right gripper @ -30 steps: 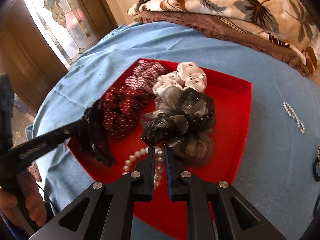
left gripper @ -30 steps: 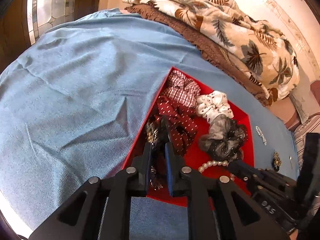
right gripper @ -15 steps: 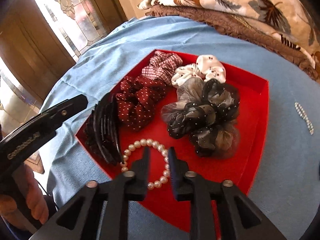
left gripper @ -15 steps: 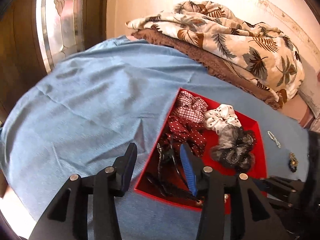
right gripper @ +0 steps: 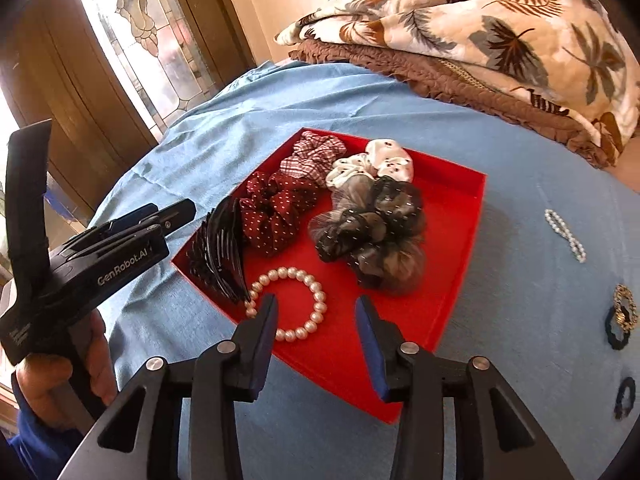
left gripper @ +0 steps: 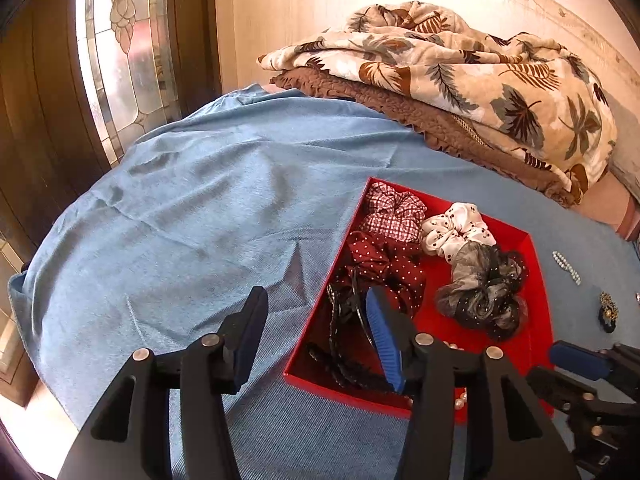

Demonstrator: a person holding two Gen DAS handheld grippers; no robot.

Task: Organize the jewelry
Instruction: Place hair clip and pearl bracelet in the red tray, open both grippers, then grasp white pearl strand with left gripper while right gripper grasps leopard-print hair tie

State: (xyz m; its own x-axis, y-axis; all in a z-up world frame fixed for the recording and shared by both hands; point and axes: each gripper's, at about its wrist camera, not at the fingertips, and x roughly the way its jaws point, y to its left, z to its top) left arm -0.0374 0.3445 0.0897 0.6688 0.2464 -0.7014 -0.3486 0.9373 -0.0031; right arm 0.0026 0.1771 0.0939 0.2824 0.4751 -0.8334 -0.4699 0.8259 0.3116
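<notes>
A red tray (right gripper: 460, 248) (left gripper: 538, 268) sits on the blue cloth. It holds several scrunchies (right gripper: 276, 208), a black hair claw (right gripper: 222, 244) (left gripper: 344, 320) at its near left corner, and a pearl bracelet (right gripper: 298, 304). My left gripper (left gripper: 316, 328) is open and empty, pulled back above the tray's left edge, near the claw. My right gripper (right gripper: 316, 328) is open and empty, just short of the pearl bracelet at the tray's near edge. On the cloth to the right lie a small pearl clip (right gripper: 566, 234) (left gripper: 566, 266), a gold and black brooch (right gripper: 622, 316) and a black hair tie (right gripper: 625, 398).
A folded leaf-print blanket (right gripper: 480, 20) on a brown quilt (right gripper: 460, 92) lies at the back of the bed. A stained-glass door (right gripper: 148, 28) stands to the left. The blue cloth (left gripper: 180, 220) spreads to the left of the tray.
My left gripper opened, let go of the black hair claw in the tray and drew back. My right gripper opened, released the pearl bracelet in the tray and pulled back.
</notes>
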